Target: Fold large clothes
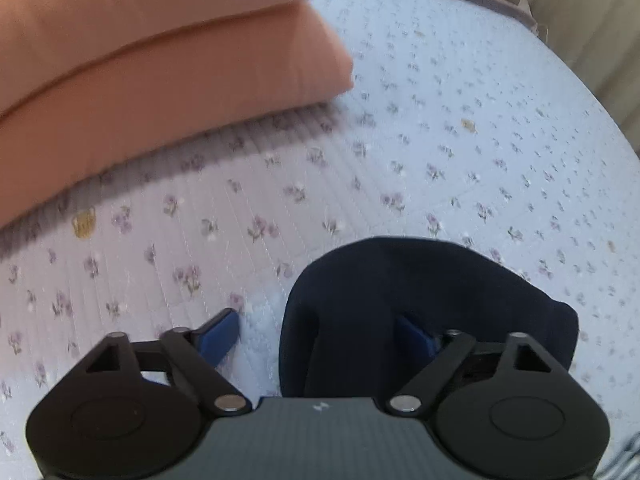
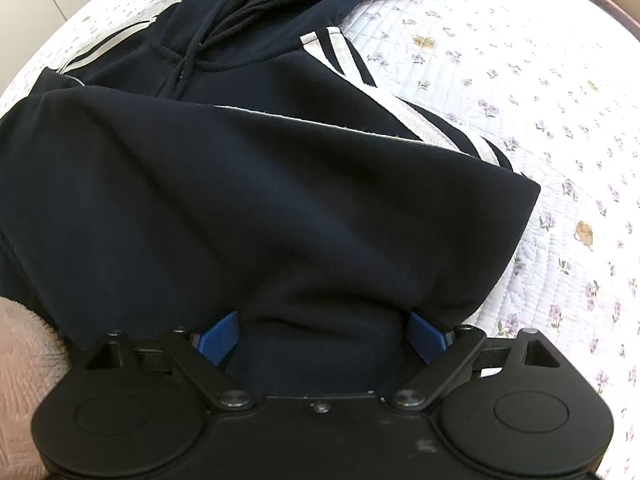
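In the right wrist view a navy hoodie (image 2: 248, 184) with white sleeve stripes and drawstrings lies spread on the floral quilt (image 2: 540, 92). My right gripper (image 2: 322, 332) points down onto its near hem. Its jaws stand wide apart, a thick fold of navy cloth bulges between the blue pads (image 2: 219, 340), and the cloth hides their tips. In the left wrist view a rounded end of the hoodie (image 1: 420, 288) lies on the quilt. My left gripper (image 1: 320, 332) is open around its edge. The cloth drapes over the right pad, and the left pad (image 1: 220, 338) stands clear of it over bare quilt.
Two stacked orange pillows (image 1: 160, 64) lie on the bed (image 1: 460, 120) beyond the left gripper. The bed's edge and a pale wall (image 1: 580, 40) show at the far right. Something pink and fuzzy (image 2: 20, 352) sits at the lower left of the right wrist view.
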A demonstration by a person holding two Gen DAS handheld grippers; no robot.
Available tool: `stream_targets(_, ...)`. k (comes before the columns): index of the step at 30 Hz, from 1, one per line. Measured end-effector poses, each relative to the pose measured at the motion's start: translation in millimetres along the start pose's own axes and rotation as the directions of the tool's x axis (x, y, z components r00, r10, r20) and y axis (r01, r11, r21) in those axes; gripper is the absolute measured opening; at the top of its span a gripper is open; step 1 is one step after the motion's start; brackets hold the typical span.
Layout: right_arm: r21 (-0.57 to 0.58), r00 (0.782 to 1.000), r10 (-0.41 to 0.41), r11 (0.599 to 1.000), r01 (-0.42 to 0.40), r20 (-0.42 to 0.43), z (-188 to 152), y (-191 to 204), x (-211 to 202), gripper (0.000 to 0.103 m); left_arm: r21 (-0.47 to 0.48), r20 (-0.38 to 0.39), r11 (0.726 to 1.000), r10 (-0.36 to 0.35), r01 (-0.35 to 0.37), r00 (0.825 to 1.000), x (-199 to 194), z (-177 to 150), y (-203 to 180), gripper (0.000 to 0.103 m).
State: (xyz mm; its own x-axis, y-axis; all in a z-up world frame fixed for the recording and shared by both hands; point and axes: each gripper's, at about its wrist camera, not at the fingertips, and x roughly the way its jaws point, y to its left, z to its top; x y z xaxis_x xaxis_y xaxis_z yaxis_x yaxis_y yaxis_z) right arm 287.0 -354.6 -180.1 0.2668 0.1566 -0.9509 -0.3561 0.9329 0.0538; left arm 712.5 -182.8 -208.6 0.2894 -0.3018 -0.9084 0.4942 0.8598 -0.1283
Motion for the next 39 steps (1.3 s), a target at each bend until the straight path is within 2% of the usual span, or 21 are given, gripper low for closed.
stream_targets(1, 0.000, 1.000, -0.003, 1.000, 0.003, 0.003, -1, 1, 0, 0.103, 0.008, 0.024, 1.000, -0.008, 0.008, 1.000, -4, -1, -3, 0.035)
stream_targets(2, -0.001, 1.000, -0.005, 1.000, 0.005, 0.005, -1, 1, -1, 0.103, -0.007, 0.039, 1.000, -0.018, 0.019, 0.999, -7, 2, -5, 0.018)
stream_targets(3, -0.002, 1.000, -0.004, 1.000, 0.004, 0.004, -1, 1, -1, 0.103, -0.033, 0.057, 0.999, -0.013, 0.015, 0.998, -15, 4, -7, 0.016)
stream_targets(5, -0.004, 1.000, 0.000, 1.000, 0.000, 0.001, -1, 1, -1, 0.103, -0.023, 0.116, 0.999, -0.021, 0.024, 0.993, -38, 4, -14, 0.014)
stream_targets(10, 0.000, 0.999, -0.002, 1.000, 0.002, 0.033, -7, 1, -3, 0.103, 0.100, 0.241, 0.993, -0.078, 0.055, 0.967, -123, -13, -53, 0.013)
stream_targets(14, 0.011, 0.996, -0.003, 1.000, 0.002, 0.086, -17, 0, -6, 0.103, 0.248, 0.330, 0.966, -0.160, 0.079, 0.930, -206, -44, -103, 0.013)
stream_targets(18, 0.026, 0.985, -0.011, 1.000, 0.006, 0.173, -34, 1, -11, 0.103, 0.331, 0.408, 0.940, -0.217, 0.078, 0.887, -280, -105, -147, 0.013)
stream_targets(20, 0.044, 0.973, -0.017, 0.999, 0.007, 0.230, -47, 1, -15, 0.103, 0.360, 0.436, 0.932, -0.217, 0.052, 0.874, -312, -144, -168, 0.013)
stream_targets(23, 0.058, 0.952, -0.025, 0.998, 0.008, 0.305, -63, 2, -22, 0.103, 0.392, 0.445, 0.920, -0.205, 0.016, 0.872, -351, -200, -196, 0.013)
stream_targets(25, 0.089, 0.945, -0.022, 0.996, -0.007, 0.325, -70, -1, -28, 0.103, 0.385, 0.425, 0.922, -0.205, 0.029, 0.882, -364, -238, -210, 0.013)
stream_targets(28, 0.154, 0.945, 0.006, 0.986, -0.059, 0.327, -80, -12, -44, 0.103, 0.379, 0.359, 0.923, -0.217, 0.071, 0.908, -367, -295, -227, 0.015)
stream_targets(30, 0.250, 0.934, 0.043, 0.958, -0.138, 0.354, -90, -30, -58, 0.103, 0.369, 0.262, 0.920, -0.242, 0.134, 0.934, -350, -331, -233, 0.022)
stream_targets(31, 0.299, 0.928, 0.058, 0.938, -0.177, 0.368, -94, -41, -65, 0.103, 0.370, 0.199, 0.914, -0.255, 0.169, 0.946, -336, -346, -234, 0.027)
stream_targets(32, 0.347, 0.923, 0.066, 0.915, -0.208, 0.380, -99, -53, -72, 0.103, 0.375, 0.134, 0.906, -0.262, 0.195, 0.956, -326, -360, -236, 0.039)
stream_targets(33, 0.383, 0.918, 0.069, 0.895, -0.230, 0.392, -102, -64, -76, 0.103, 0.381, 0.074, 0.901, -0.254, 0.208, 0.964, -315, -373, -237, 0.046)
stream_targets(34, 0.422, 0.910, 0.072, 0.869, -0.258, 0.408, -103, -76, -82, 0.103, 0.384, 0.039, 0.900, -0.238, 0.206, 0.971, -306, -384, -236, 0.058)
stream_targets(35, 0.445, 0.900, 0.084, 0.847, -0.290, 0.427, -101, -86, -85, 0.103, 0.383, 0.033, 0.903, -0.225, 0.196, 0.974, -301, -390, -231, 0.062)
stream_targets(37, 0.475, 0.879, 0.105, 0.808, -0.348, 0.465, -90, -97, -90, 0.103, 0.344, 0.087, 0.921, -0.226, 0.183, 0.970, -297, -390, -213, 0.069)
stream_targets(38, 0.480, 0.865, 0.113, 0.793, -0.374, 0.488, -79, -99, -93, 0.103, 0.304, 0.120, 0.934, -0.231, 0.186, 0.965, -295, -383, -201, 0.078)
stream_targets(39, 0.472, 0.851, 0.116, 0.789, -0.392, 0.512, -65, -97, -95, 0.103, 0.226, 0.178, 0.955, -0.234, 0.192, 0.956, -294, -372, -181, 0.082)
